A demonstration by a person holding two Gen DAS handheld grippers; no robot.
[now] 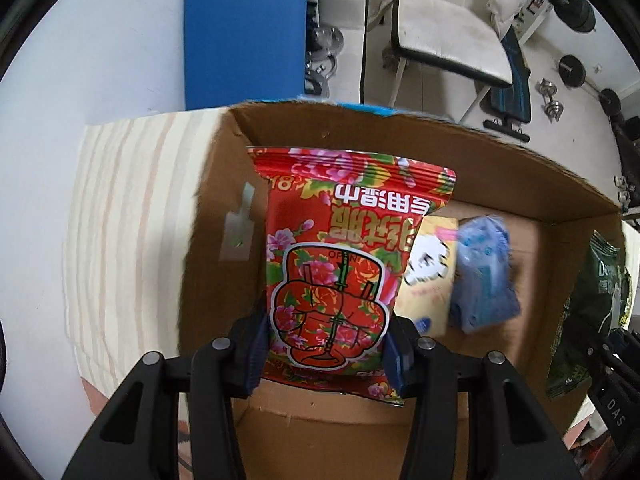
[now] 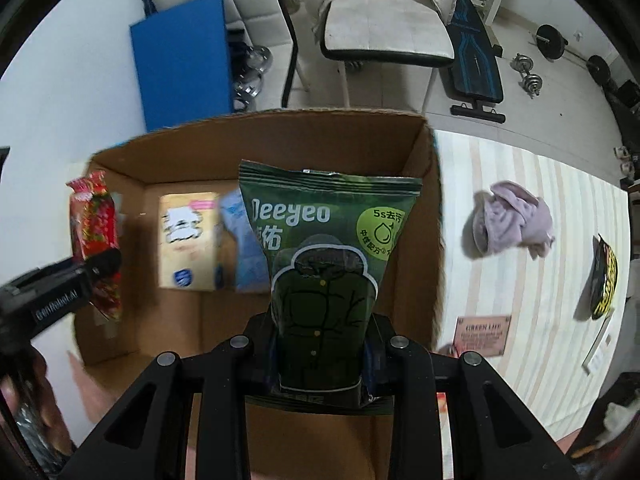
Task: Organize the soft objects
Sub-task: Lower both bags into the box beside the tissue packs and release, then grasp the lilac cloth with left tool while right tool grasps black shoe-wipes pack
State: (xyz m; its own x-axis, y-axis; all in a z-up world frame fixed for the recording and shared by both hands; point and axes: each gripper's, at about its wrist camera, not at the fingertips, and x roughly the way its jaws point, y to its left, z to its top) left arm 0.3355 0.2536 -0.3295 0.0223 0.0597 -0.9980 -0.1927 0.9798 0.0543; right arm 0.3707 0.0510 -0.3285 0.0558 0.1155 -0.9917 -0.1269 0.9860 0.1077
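Observation:
My left gripper [image 1: 326,354] is shut on a red flowered wipes pack [image 1: 340,256], held over the left part of an open cardboard box [image 1: 500,168]. My right gripper [image 2: 320,350] is shut on a dark green Deeyeo wipes pack [image 2: 324,264], held over the right part of the same box [image 2: 416,152]. A yellow tissue pack [image 1: 430,280] and a blue soft pack [image 1: 484,272] lie on the box floor. The right wrist view shows them too, the yellow pack [image 2: 188,240] and the blue pack [image 2: 244,240], with the red pack [image 2: 96,236] in the left gripper at left.
The box stands on a striped cloth [image 2: 520,240]. A crumpled lilac towel [image 2: 508,220], a black-and-yellow packet [image 2: 606,276] and a brown card [image 2: 482,334] lie on the cloth right of the box. A blue mat [image 1: 244,32], a chair [image 2: 384,32] and dumbbells [image 2: 528,74] are behind.

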